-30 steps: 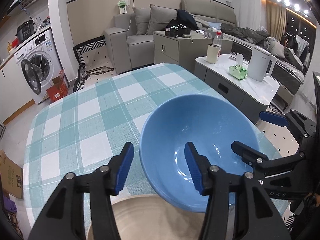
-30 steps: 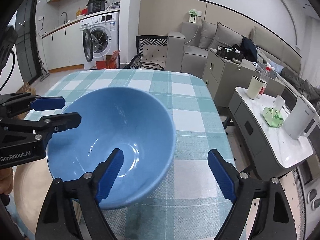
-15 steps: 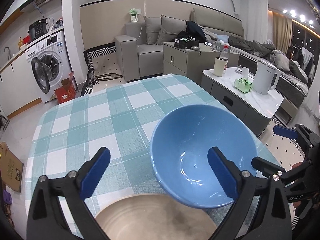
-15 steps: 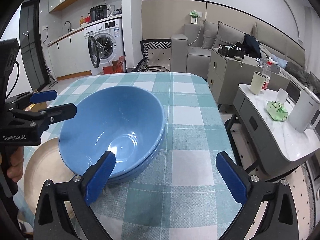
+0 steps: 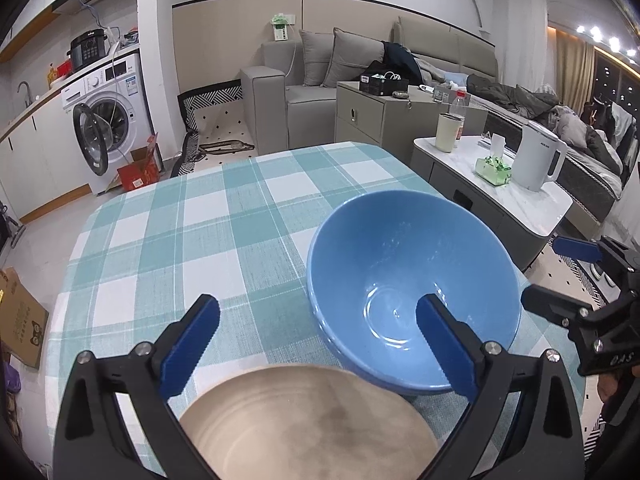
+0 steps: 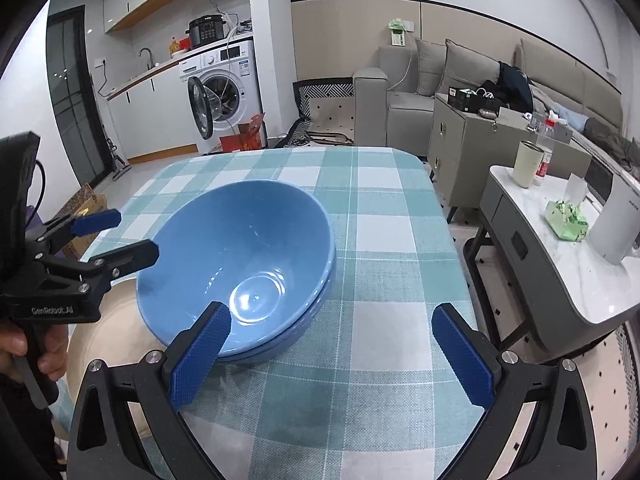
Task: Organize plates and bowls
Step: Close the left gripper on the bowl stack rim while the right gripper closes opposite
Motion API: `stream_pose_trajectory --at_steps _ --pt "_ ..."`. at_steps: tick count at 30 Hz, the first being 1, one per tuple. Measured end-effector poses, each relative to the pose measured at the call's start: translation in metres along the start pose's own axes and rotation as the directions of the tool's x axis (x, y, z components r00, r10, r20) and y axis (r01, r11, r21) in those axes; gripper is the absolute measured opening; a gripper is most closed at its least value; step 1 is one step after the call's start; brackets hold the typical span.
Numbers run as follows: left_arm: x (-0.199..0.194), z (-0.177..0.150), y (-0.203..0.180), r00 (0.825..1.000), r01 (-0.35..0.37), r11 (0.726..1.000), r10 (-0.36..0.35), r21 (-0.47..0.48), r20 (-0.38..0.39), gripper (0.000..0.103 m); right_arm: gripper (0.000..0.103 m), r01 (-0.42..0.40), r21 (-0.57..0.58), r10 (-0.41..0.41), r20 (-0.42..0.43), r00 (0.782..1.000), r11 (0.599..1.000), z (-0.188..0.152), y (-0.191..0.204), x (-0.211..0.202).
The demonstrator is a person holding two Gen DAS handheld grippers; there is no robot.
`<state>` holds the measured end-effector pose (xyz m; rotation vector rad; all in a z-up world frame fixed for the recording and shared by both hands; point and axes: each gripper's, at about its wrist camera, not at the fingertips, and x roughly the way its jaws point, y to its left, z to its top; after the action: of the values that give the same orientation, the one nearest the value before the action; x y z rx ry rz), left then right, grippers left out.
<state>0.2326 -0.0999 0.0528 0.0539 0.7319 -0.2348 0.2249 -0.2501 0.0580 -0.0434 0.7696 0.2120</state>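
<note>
A blue bowl (image 5: 412,292) (image 6: 240,264) sits nested in a second blue bowl (image 6: 316,312) on the checked tablecloth. A beige plate (image 5: 304,420) (image 6: 116,336) lies just in front of the bowls, touching or nearly touching them. My left gripper (image 5: 318,344) is open above the plate's far edge, its right finger in front of the bowl's near rim, holding nothing. My right gripper (image 6: 332,360) is open too, with its left finger by the bowl's near rim and bare cloth between the fingers. Each gripper shows in the other's view: left gripper (image 6: 120,236), right gripper (image 5: 560,276).
The table (image 5: 208,240) with its teal and white checked cloth ends close to the right of the bowls. Beyond that edge stands a low white cabinet (image 6: 560,264) with a kettle, a cup and a tissue pack. A hand (image 6: 28,352) holds the left gripper's handle.
Both grippers opened wide and drew back from the blue bowl. The bowl, held tilted at its rim before, now rests level in the lower bowl.
</note>
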Motion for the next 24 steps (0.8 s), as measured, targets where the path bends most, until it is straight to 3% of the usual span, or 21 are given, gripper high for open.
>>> stream_pose_trajectory --at_steps 11,24 --pt "0.003 -0.007 -0.001 1.000 0.015 1.000 -0.015 -0.027 -0.013 0.100 0.102 -0.006 0.109 0.005 0.013 1.000 0.994 0.000 -0.026 0.002" --pt "0.014 -0.016 0.004 0.999 0.017 0.996 -0.020 -0.086 -0.038 0.100 0.102 -0.093 0.167 0.095 -0.001 0.995 0.981 -0.003 -0.026 0.024"
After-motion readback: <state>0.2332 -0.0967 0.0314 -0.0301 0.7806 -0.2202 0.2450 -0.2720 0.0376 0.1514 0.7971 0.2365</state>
